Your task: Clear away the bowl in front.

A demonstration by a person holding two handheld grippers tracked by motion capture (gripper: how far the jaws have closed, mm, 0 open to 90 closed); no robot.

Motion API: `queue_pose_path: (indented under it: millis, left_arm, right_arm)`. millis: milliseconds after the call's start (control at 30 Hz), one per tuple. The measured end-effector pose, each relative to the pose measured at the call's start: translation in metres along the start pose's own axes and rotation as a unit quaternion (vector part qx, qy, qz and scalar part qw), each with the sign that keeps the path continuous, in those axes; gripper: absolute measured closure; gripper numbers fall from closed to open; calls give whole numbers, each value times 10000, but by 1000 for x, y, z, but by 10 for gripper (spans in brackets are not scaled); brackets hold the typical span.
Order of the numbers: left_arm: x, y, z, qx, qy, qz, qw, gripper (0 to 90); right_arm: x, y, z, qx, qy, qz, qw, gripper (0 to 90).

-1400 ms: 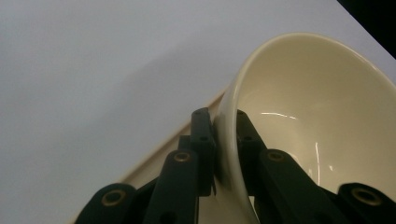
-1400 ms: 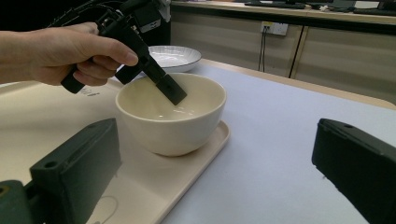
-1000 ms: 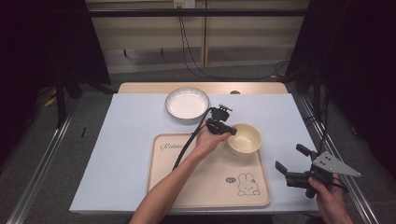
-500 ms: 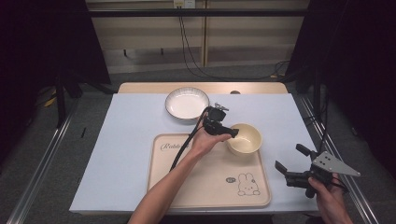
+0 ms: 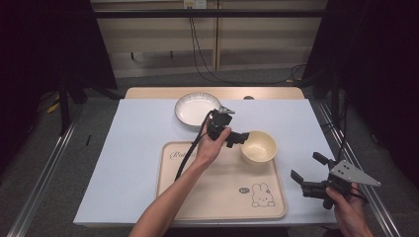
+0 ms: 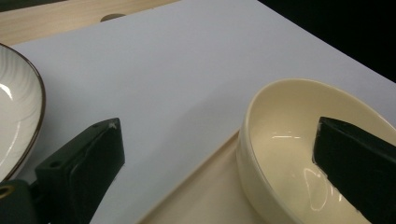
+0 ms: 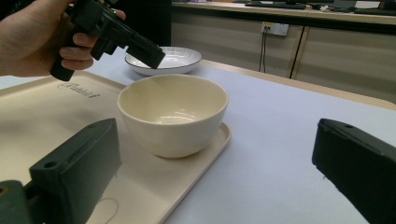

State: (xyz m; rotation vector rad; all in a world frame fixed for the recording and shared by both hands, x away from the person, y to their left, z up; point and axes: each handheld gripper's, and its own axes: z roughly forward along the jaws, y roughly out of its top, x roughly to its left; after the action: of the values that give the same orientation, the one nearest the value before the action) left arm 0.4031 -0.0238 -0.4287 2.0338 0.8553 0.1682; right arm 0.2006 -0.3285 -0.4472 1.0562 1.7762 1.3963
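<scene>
- Left gripper [image 5: 239, 138]: jaws spread wide, having just been opening; in the left gripper view one jaw shows in front of the inside of the cream bowl [image 5: 258, 147] and the other over the table cover, neither pressing on it.
- Cream bowl: upright in the far right corner of the beige tray [image 5: 217, 190].
- White plate [image 5: 196, 108]: beyond the tray.
- Right gripper [image 5: 310, 174]: jaws wide apart, holding nothing, off the tray's right edge.
</scene>
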Motion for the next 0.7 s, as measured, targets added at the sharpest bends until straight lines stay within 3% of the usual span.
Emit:
queue_pose_path:
  millis: [67,200,267,367,700]
  left_arm:
    - [0,-1,-2,-73,-10,-50,10000,25]
    - [0,-5,-14,-186,230,89,9995,24]
    - [2,-8,-22,-256,330,31,9991,24]
    - [8,-11,-42,-460,659,54,9968,23]
    - [28,-28,-75,-780,1057,-134,9912,29]
  right_arm:
    - [0,0,0,-16,-3,9,10000,9]
    - [-1,0,0,-8,2,-15,10000,9]
    - [0,0,0,-13,-13,3,10000,9]
    - [-1,0,0,-8,-26,-23,10000,9]
    - [0,0,0,25,-38,11,10000,9]
